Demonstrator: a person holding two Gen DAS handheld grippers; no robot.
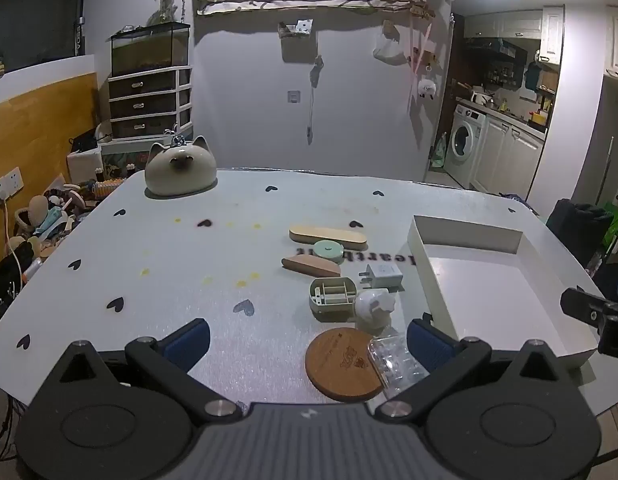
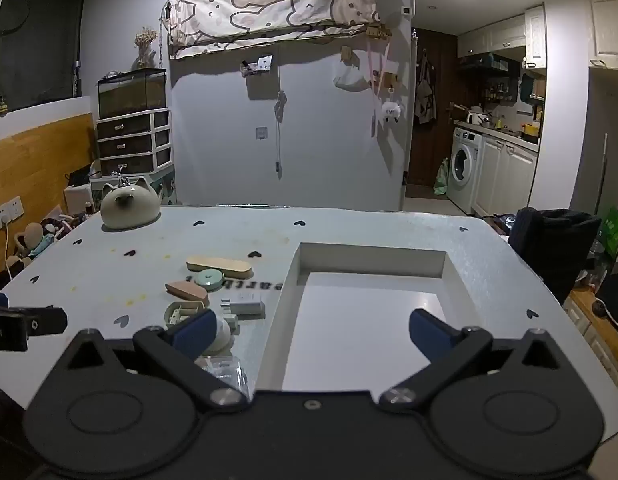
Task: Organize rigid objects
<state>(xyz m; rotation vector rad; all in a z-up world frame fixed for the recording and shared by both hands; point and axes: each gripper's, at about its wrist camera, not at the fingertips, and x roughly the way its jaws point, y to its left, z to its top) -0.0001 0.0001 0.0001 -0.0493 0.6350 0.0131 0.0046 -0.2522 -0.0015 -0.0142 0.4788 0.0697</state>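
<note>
A row of small objects lies on the table left of a white box (image 1: 437, 280): a long wooden block (image 1: 328, 237), a green disc (image 1: 329, 250), a brown wedge (image 1: 311, 265), a white plug adapter (image 1: 383, 275), a green open case (image 1: 333, 296), a white round piece (image 1: 375, 305), a round wooden coaster (image 1: 343, 364) and a clear plastic piece (image 1: 393, 360). My left gripper (image 1: 307, 342) is open, just above the coaster. My right gripper (image 2: 313, 330) is open over the empty white box (image 2: 293, 292). The objects also show in the right wrist view (image 2: 219, 266).
A ceramic cat-shaped jar (image 1: 181, 172) stands at the table's far left corner. The table cover (image 1: 189, 264) has black heart marks. A dark chair back (image 2: 553, 240) stands past the right edge. Clutter lies on the floor at left.
</note>
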